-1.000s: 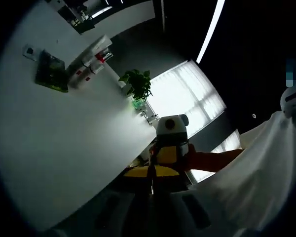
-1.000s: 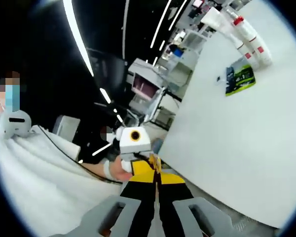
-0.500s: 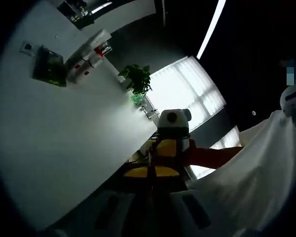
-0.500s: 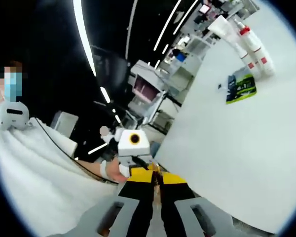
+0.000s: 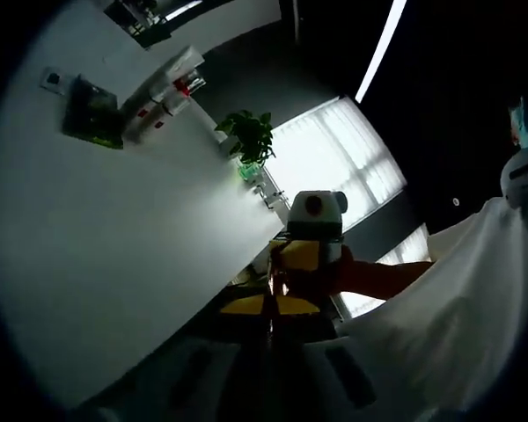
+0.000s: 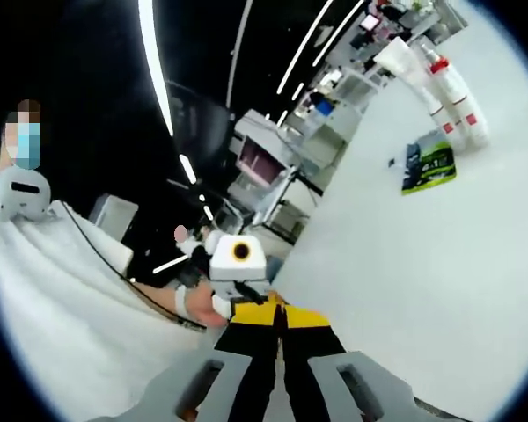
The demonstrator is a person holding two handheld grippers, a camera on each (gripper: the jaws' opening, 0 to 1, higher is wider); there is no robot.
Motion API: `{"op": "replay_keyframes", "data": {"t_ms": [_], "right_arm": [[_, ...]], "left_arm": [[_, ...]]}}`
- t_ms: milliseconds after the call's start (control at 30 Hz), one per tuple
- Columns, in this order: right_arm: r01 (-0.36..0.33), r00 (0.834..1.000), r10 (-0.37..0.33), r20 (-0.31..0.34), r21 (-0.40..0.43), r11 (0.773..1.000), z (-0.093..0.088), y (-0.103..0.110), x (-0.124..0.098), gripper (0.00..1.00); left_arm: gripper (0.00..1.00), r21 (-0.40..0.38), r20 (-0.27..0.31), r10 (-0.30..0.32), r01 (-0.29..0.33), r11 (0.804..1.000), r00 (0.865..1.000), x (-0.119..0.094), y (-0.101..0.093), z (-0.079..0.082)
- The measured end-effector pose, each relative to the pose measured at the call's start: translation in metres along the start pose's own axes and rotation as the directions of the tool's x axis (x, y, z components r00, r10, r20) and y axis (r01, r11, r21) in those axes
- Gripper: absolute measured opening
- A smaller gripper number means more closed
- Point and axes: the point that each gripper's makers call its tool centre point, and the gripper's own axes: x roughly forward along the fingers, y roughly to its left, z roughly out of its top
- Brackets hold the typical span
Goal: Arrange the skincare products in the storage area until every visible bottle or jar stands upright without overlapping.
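Observation:
Far across the white table (image 5: 114, 237) lie several white bottles with red marks (image 5: 158, 104), tipped over together, beside a dark green packet (image 5: 92, 114). In the right gripper view the same bottles (image 6: 453, 97) and green packet (image 6: 431, 167) sit at the upper right. My left gripper (image 5: 271, 318) is shut with nothing in it, off the table's near edge. My right gripper (image 6: 280, 332) is shut and empty too. The two grippers face each other tip to tip, far from the products.
A small white item (image 5: 53, 81) lies near the packet. A potted plant (image 5: 246, 141) stands at the table's far edge by a bright window. A person in white clothing (image 6: 62, 316) is close behind. Shelves and equipment (image 6: 273, 167) stand beyond the table.
Both views have shifted only slightly. The grippers stay shut and facing each other. The products have not moved.

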Motion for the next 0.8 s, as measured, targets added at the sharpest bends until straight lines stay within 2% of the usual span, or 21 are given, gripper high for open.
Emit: {"op": "replay_keyframes", "data": {"t_ms": [67,100,133,167,200,233,300,400,500,600,667,800], "right_arm": [[0.039,0.997,-0.039,-0.063,0.005,0.999,-0.012,-0.007,0.003,0.19],[0.044,0.995,-0.045,-0.085,-0.014,0.999,-0.017,-0.008,0.005,0.16],[0.036,0.994,-0.038,-0.099,-0.025,0.999,-0.019,-0.006,0.006,0.08],[-0.003,0.994,-0.002,-0.107,-0.040,0.999,-0.021,0.001,0.008,0.02],[-0.003,0.995,0.001,-0.097,-0.024,1.000,-0.019,0.003,0.009,0.01],[0.042,0.994,-0.049,-0.099,-0.069,0.997,-0.020,-0.005,0.007,0.01],[0.023,0.995,-0.027,-0.100,-0.038,0.999,-0.019,-0.002,0.005,0.00],[0.019,0.996,-0.023,-0.091,-0.037,0.999,-0.017,-0.001,0.003,0.00],[0.029,0.998,-0.030,-0.053,-0.022,0.999,-0.010,-0.003,0.000,0.00],[0.022,0.998,-0.022,-0.059,-0.009,1.000,-0.011,-0.002,0.001,0.00],[0.042,0.996,-0.043,-0.081,-0.017,0.999,-0.016,-0.004,0.003,0.00],[0.079,0.992,-0.083,-0.098,-0.048,0.996,-0.019,-0.008,0.006,0.02]], "left_arm": [[0.00,-0.015,0.023,0.002,-0.002,1.000,1.000,-0.002,0.002,0.004],[0.00,-0.019,0.032,0.011,-0.010,1.000,0.999,-0.004,0.004,0.006],[0.00,-0.023,0.035,0.010,-0.009,1.000,0.999,-0.004,0.004,0.007],[0.00,-0.026,0.039,0.009,-0.008,1.000,0.999,-0.004,0.004,0.007],[0.00,-0.017,0.027,0.034,-0.033,0.999,0.999,-0.004,0.008,0.005],[0.00,-0.022,0.028,0.027,-0.026,0.999,0.999,-0.004,0.006,0.006],[0.00,-0.019,0.030,0.024,-0.023,1.000,0.999,-0.002,0.005,0.005],[0.00,-0.038,0.039,0.017,-0.015,0.999,0.999,0.000,0.005,0.006],[0.00,-0.045,0.027,0.022,-0.021,0.999,0.999,0.000,0.008,0.004],[0.00,-0.023,0.023,0.019,-0.019,1.000,1.000,-0.001,0.005,0.004],[0.00,-0.023,0.002,0.038,-0.038,0.999,0.999,-0.001,0.008,0.000],[0.00,-0.027,-0.004,0.070,-0.070,0.997,0.998,-0.003,0.016,-0.001]]}}
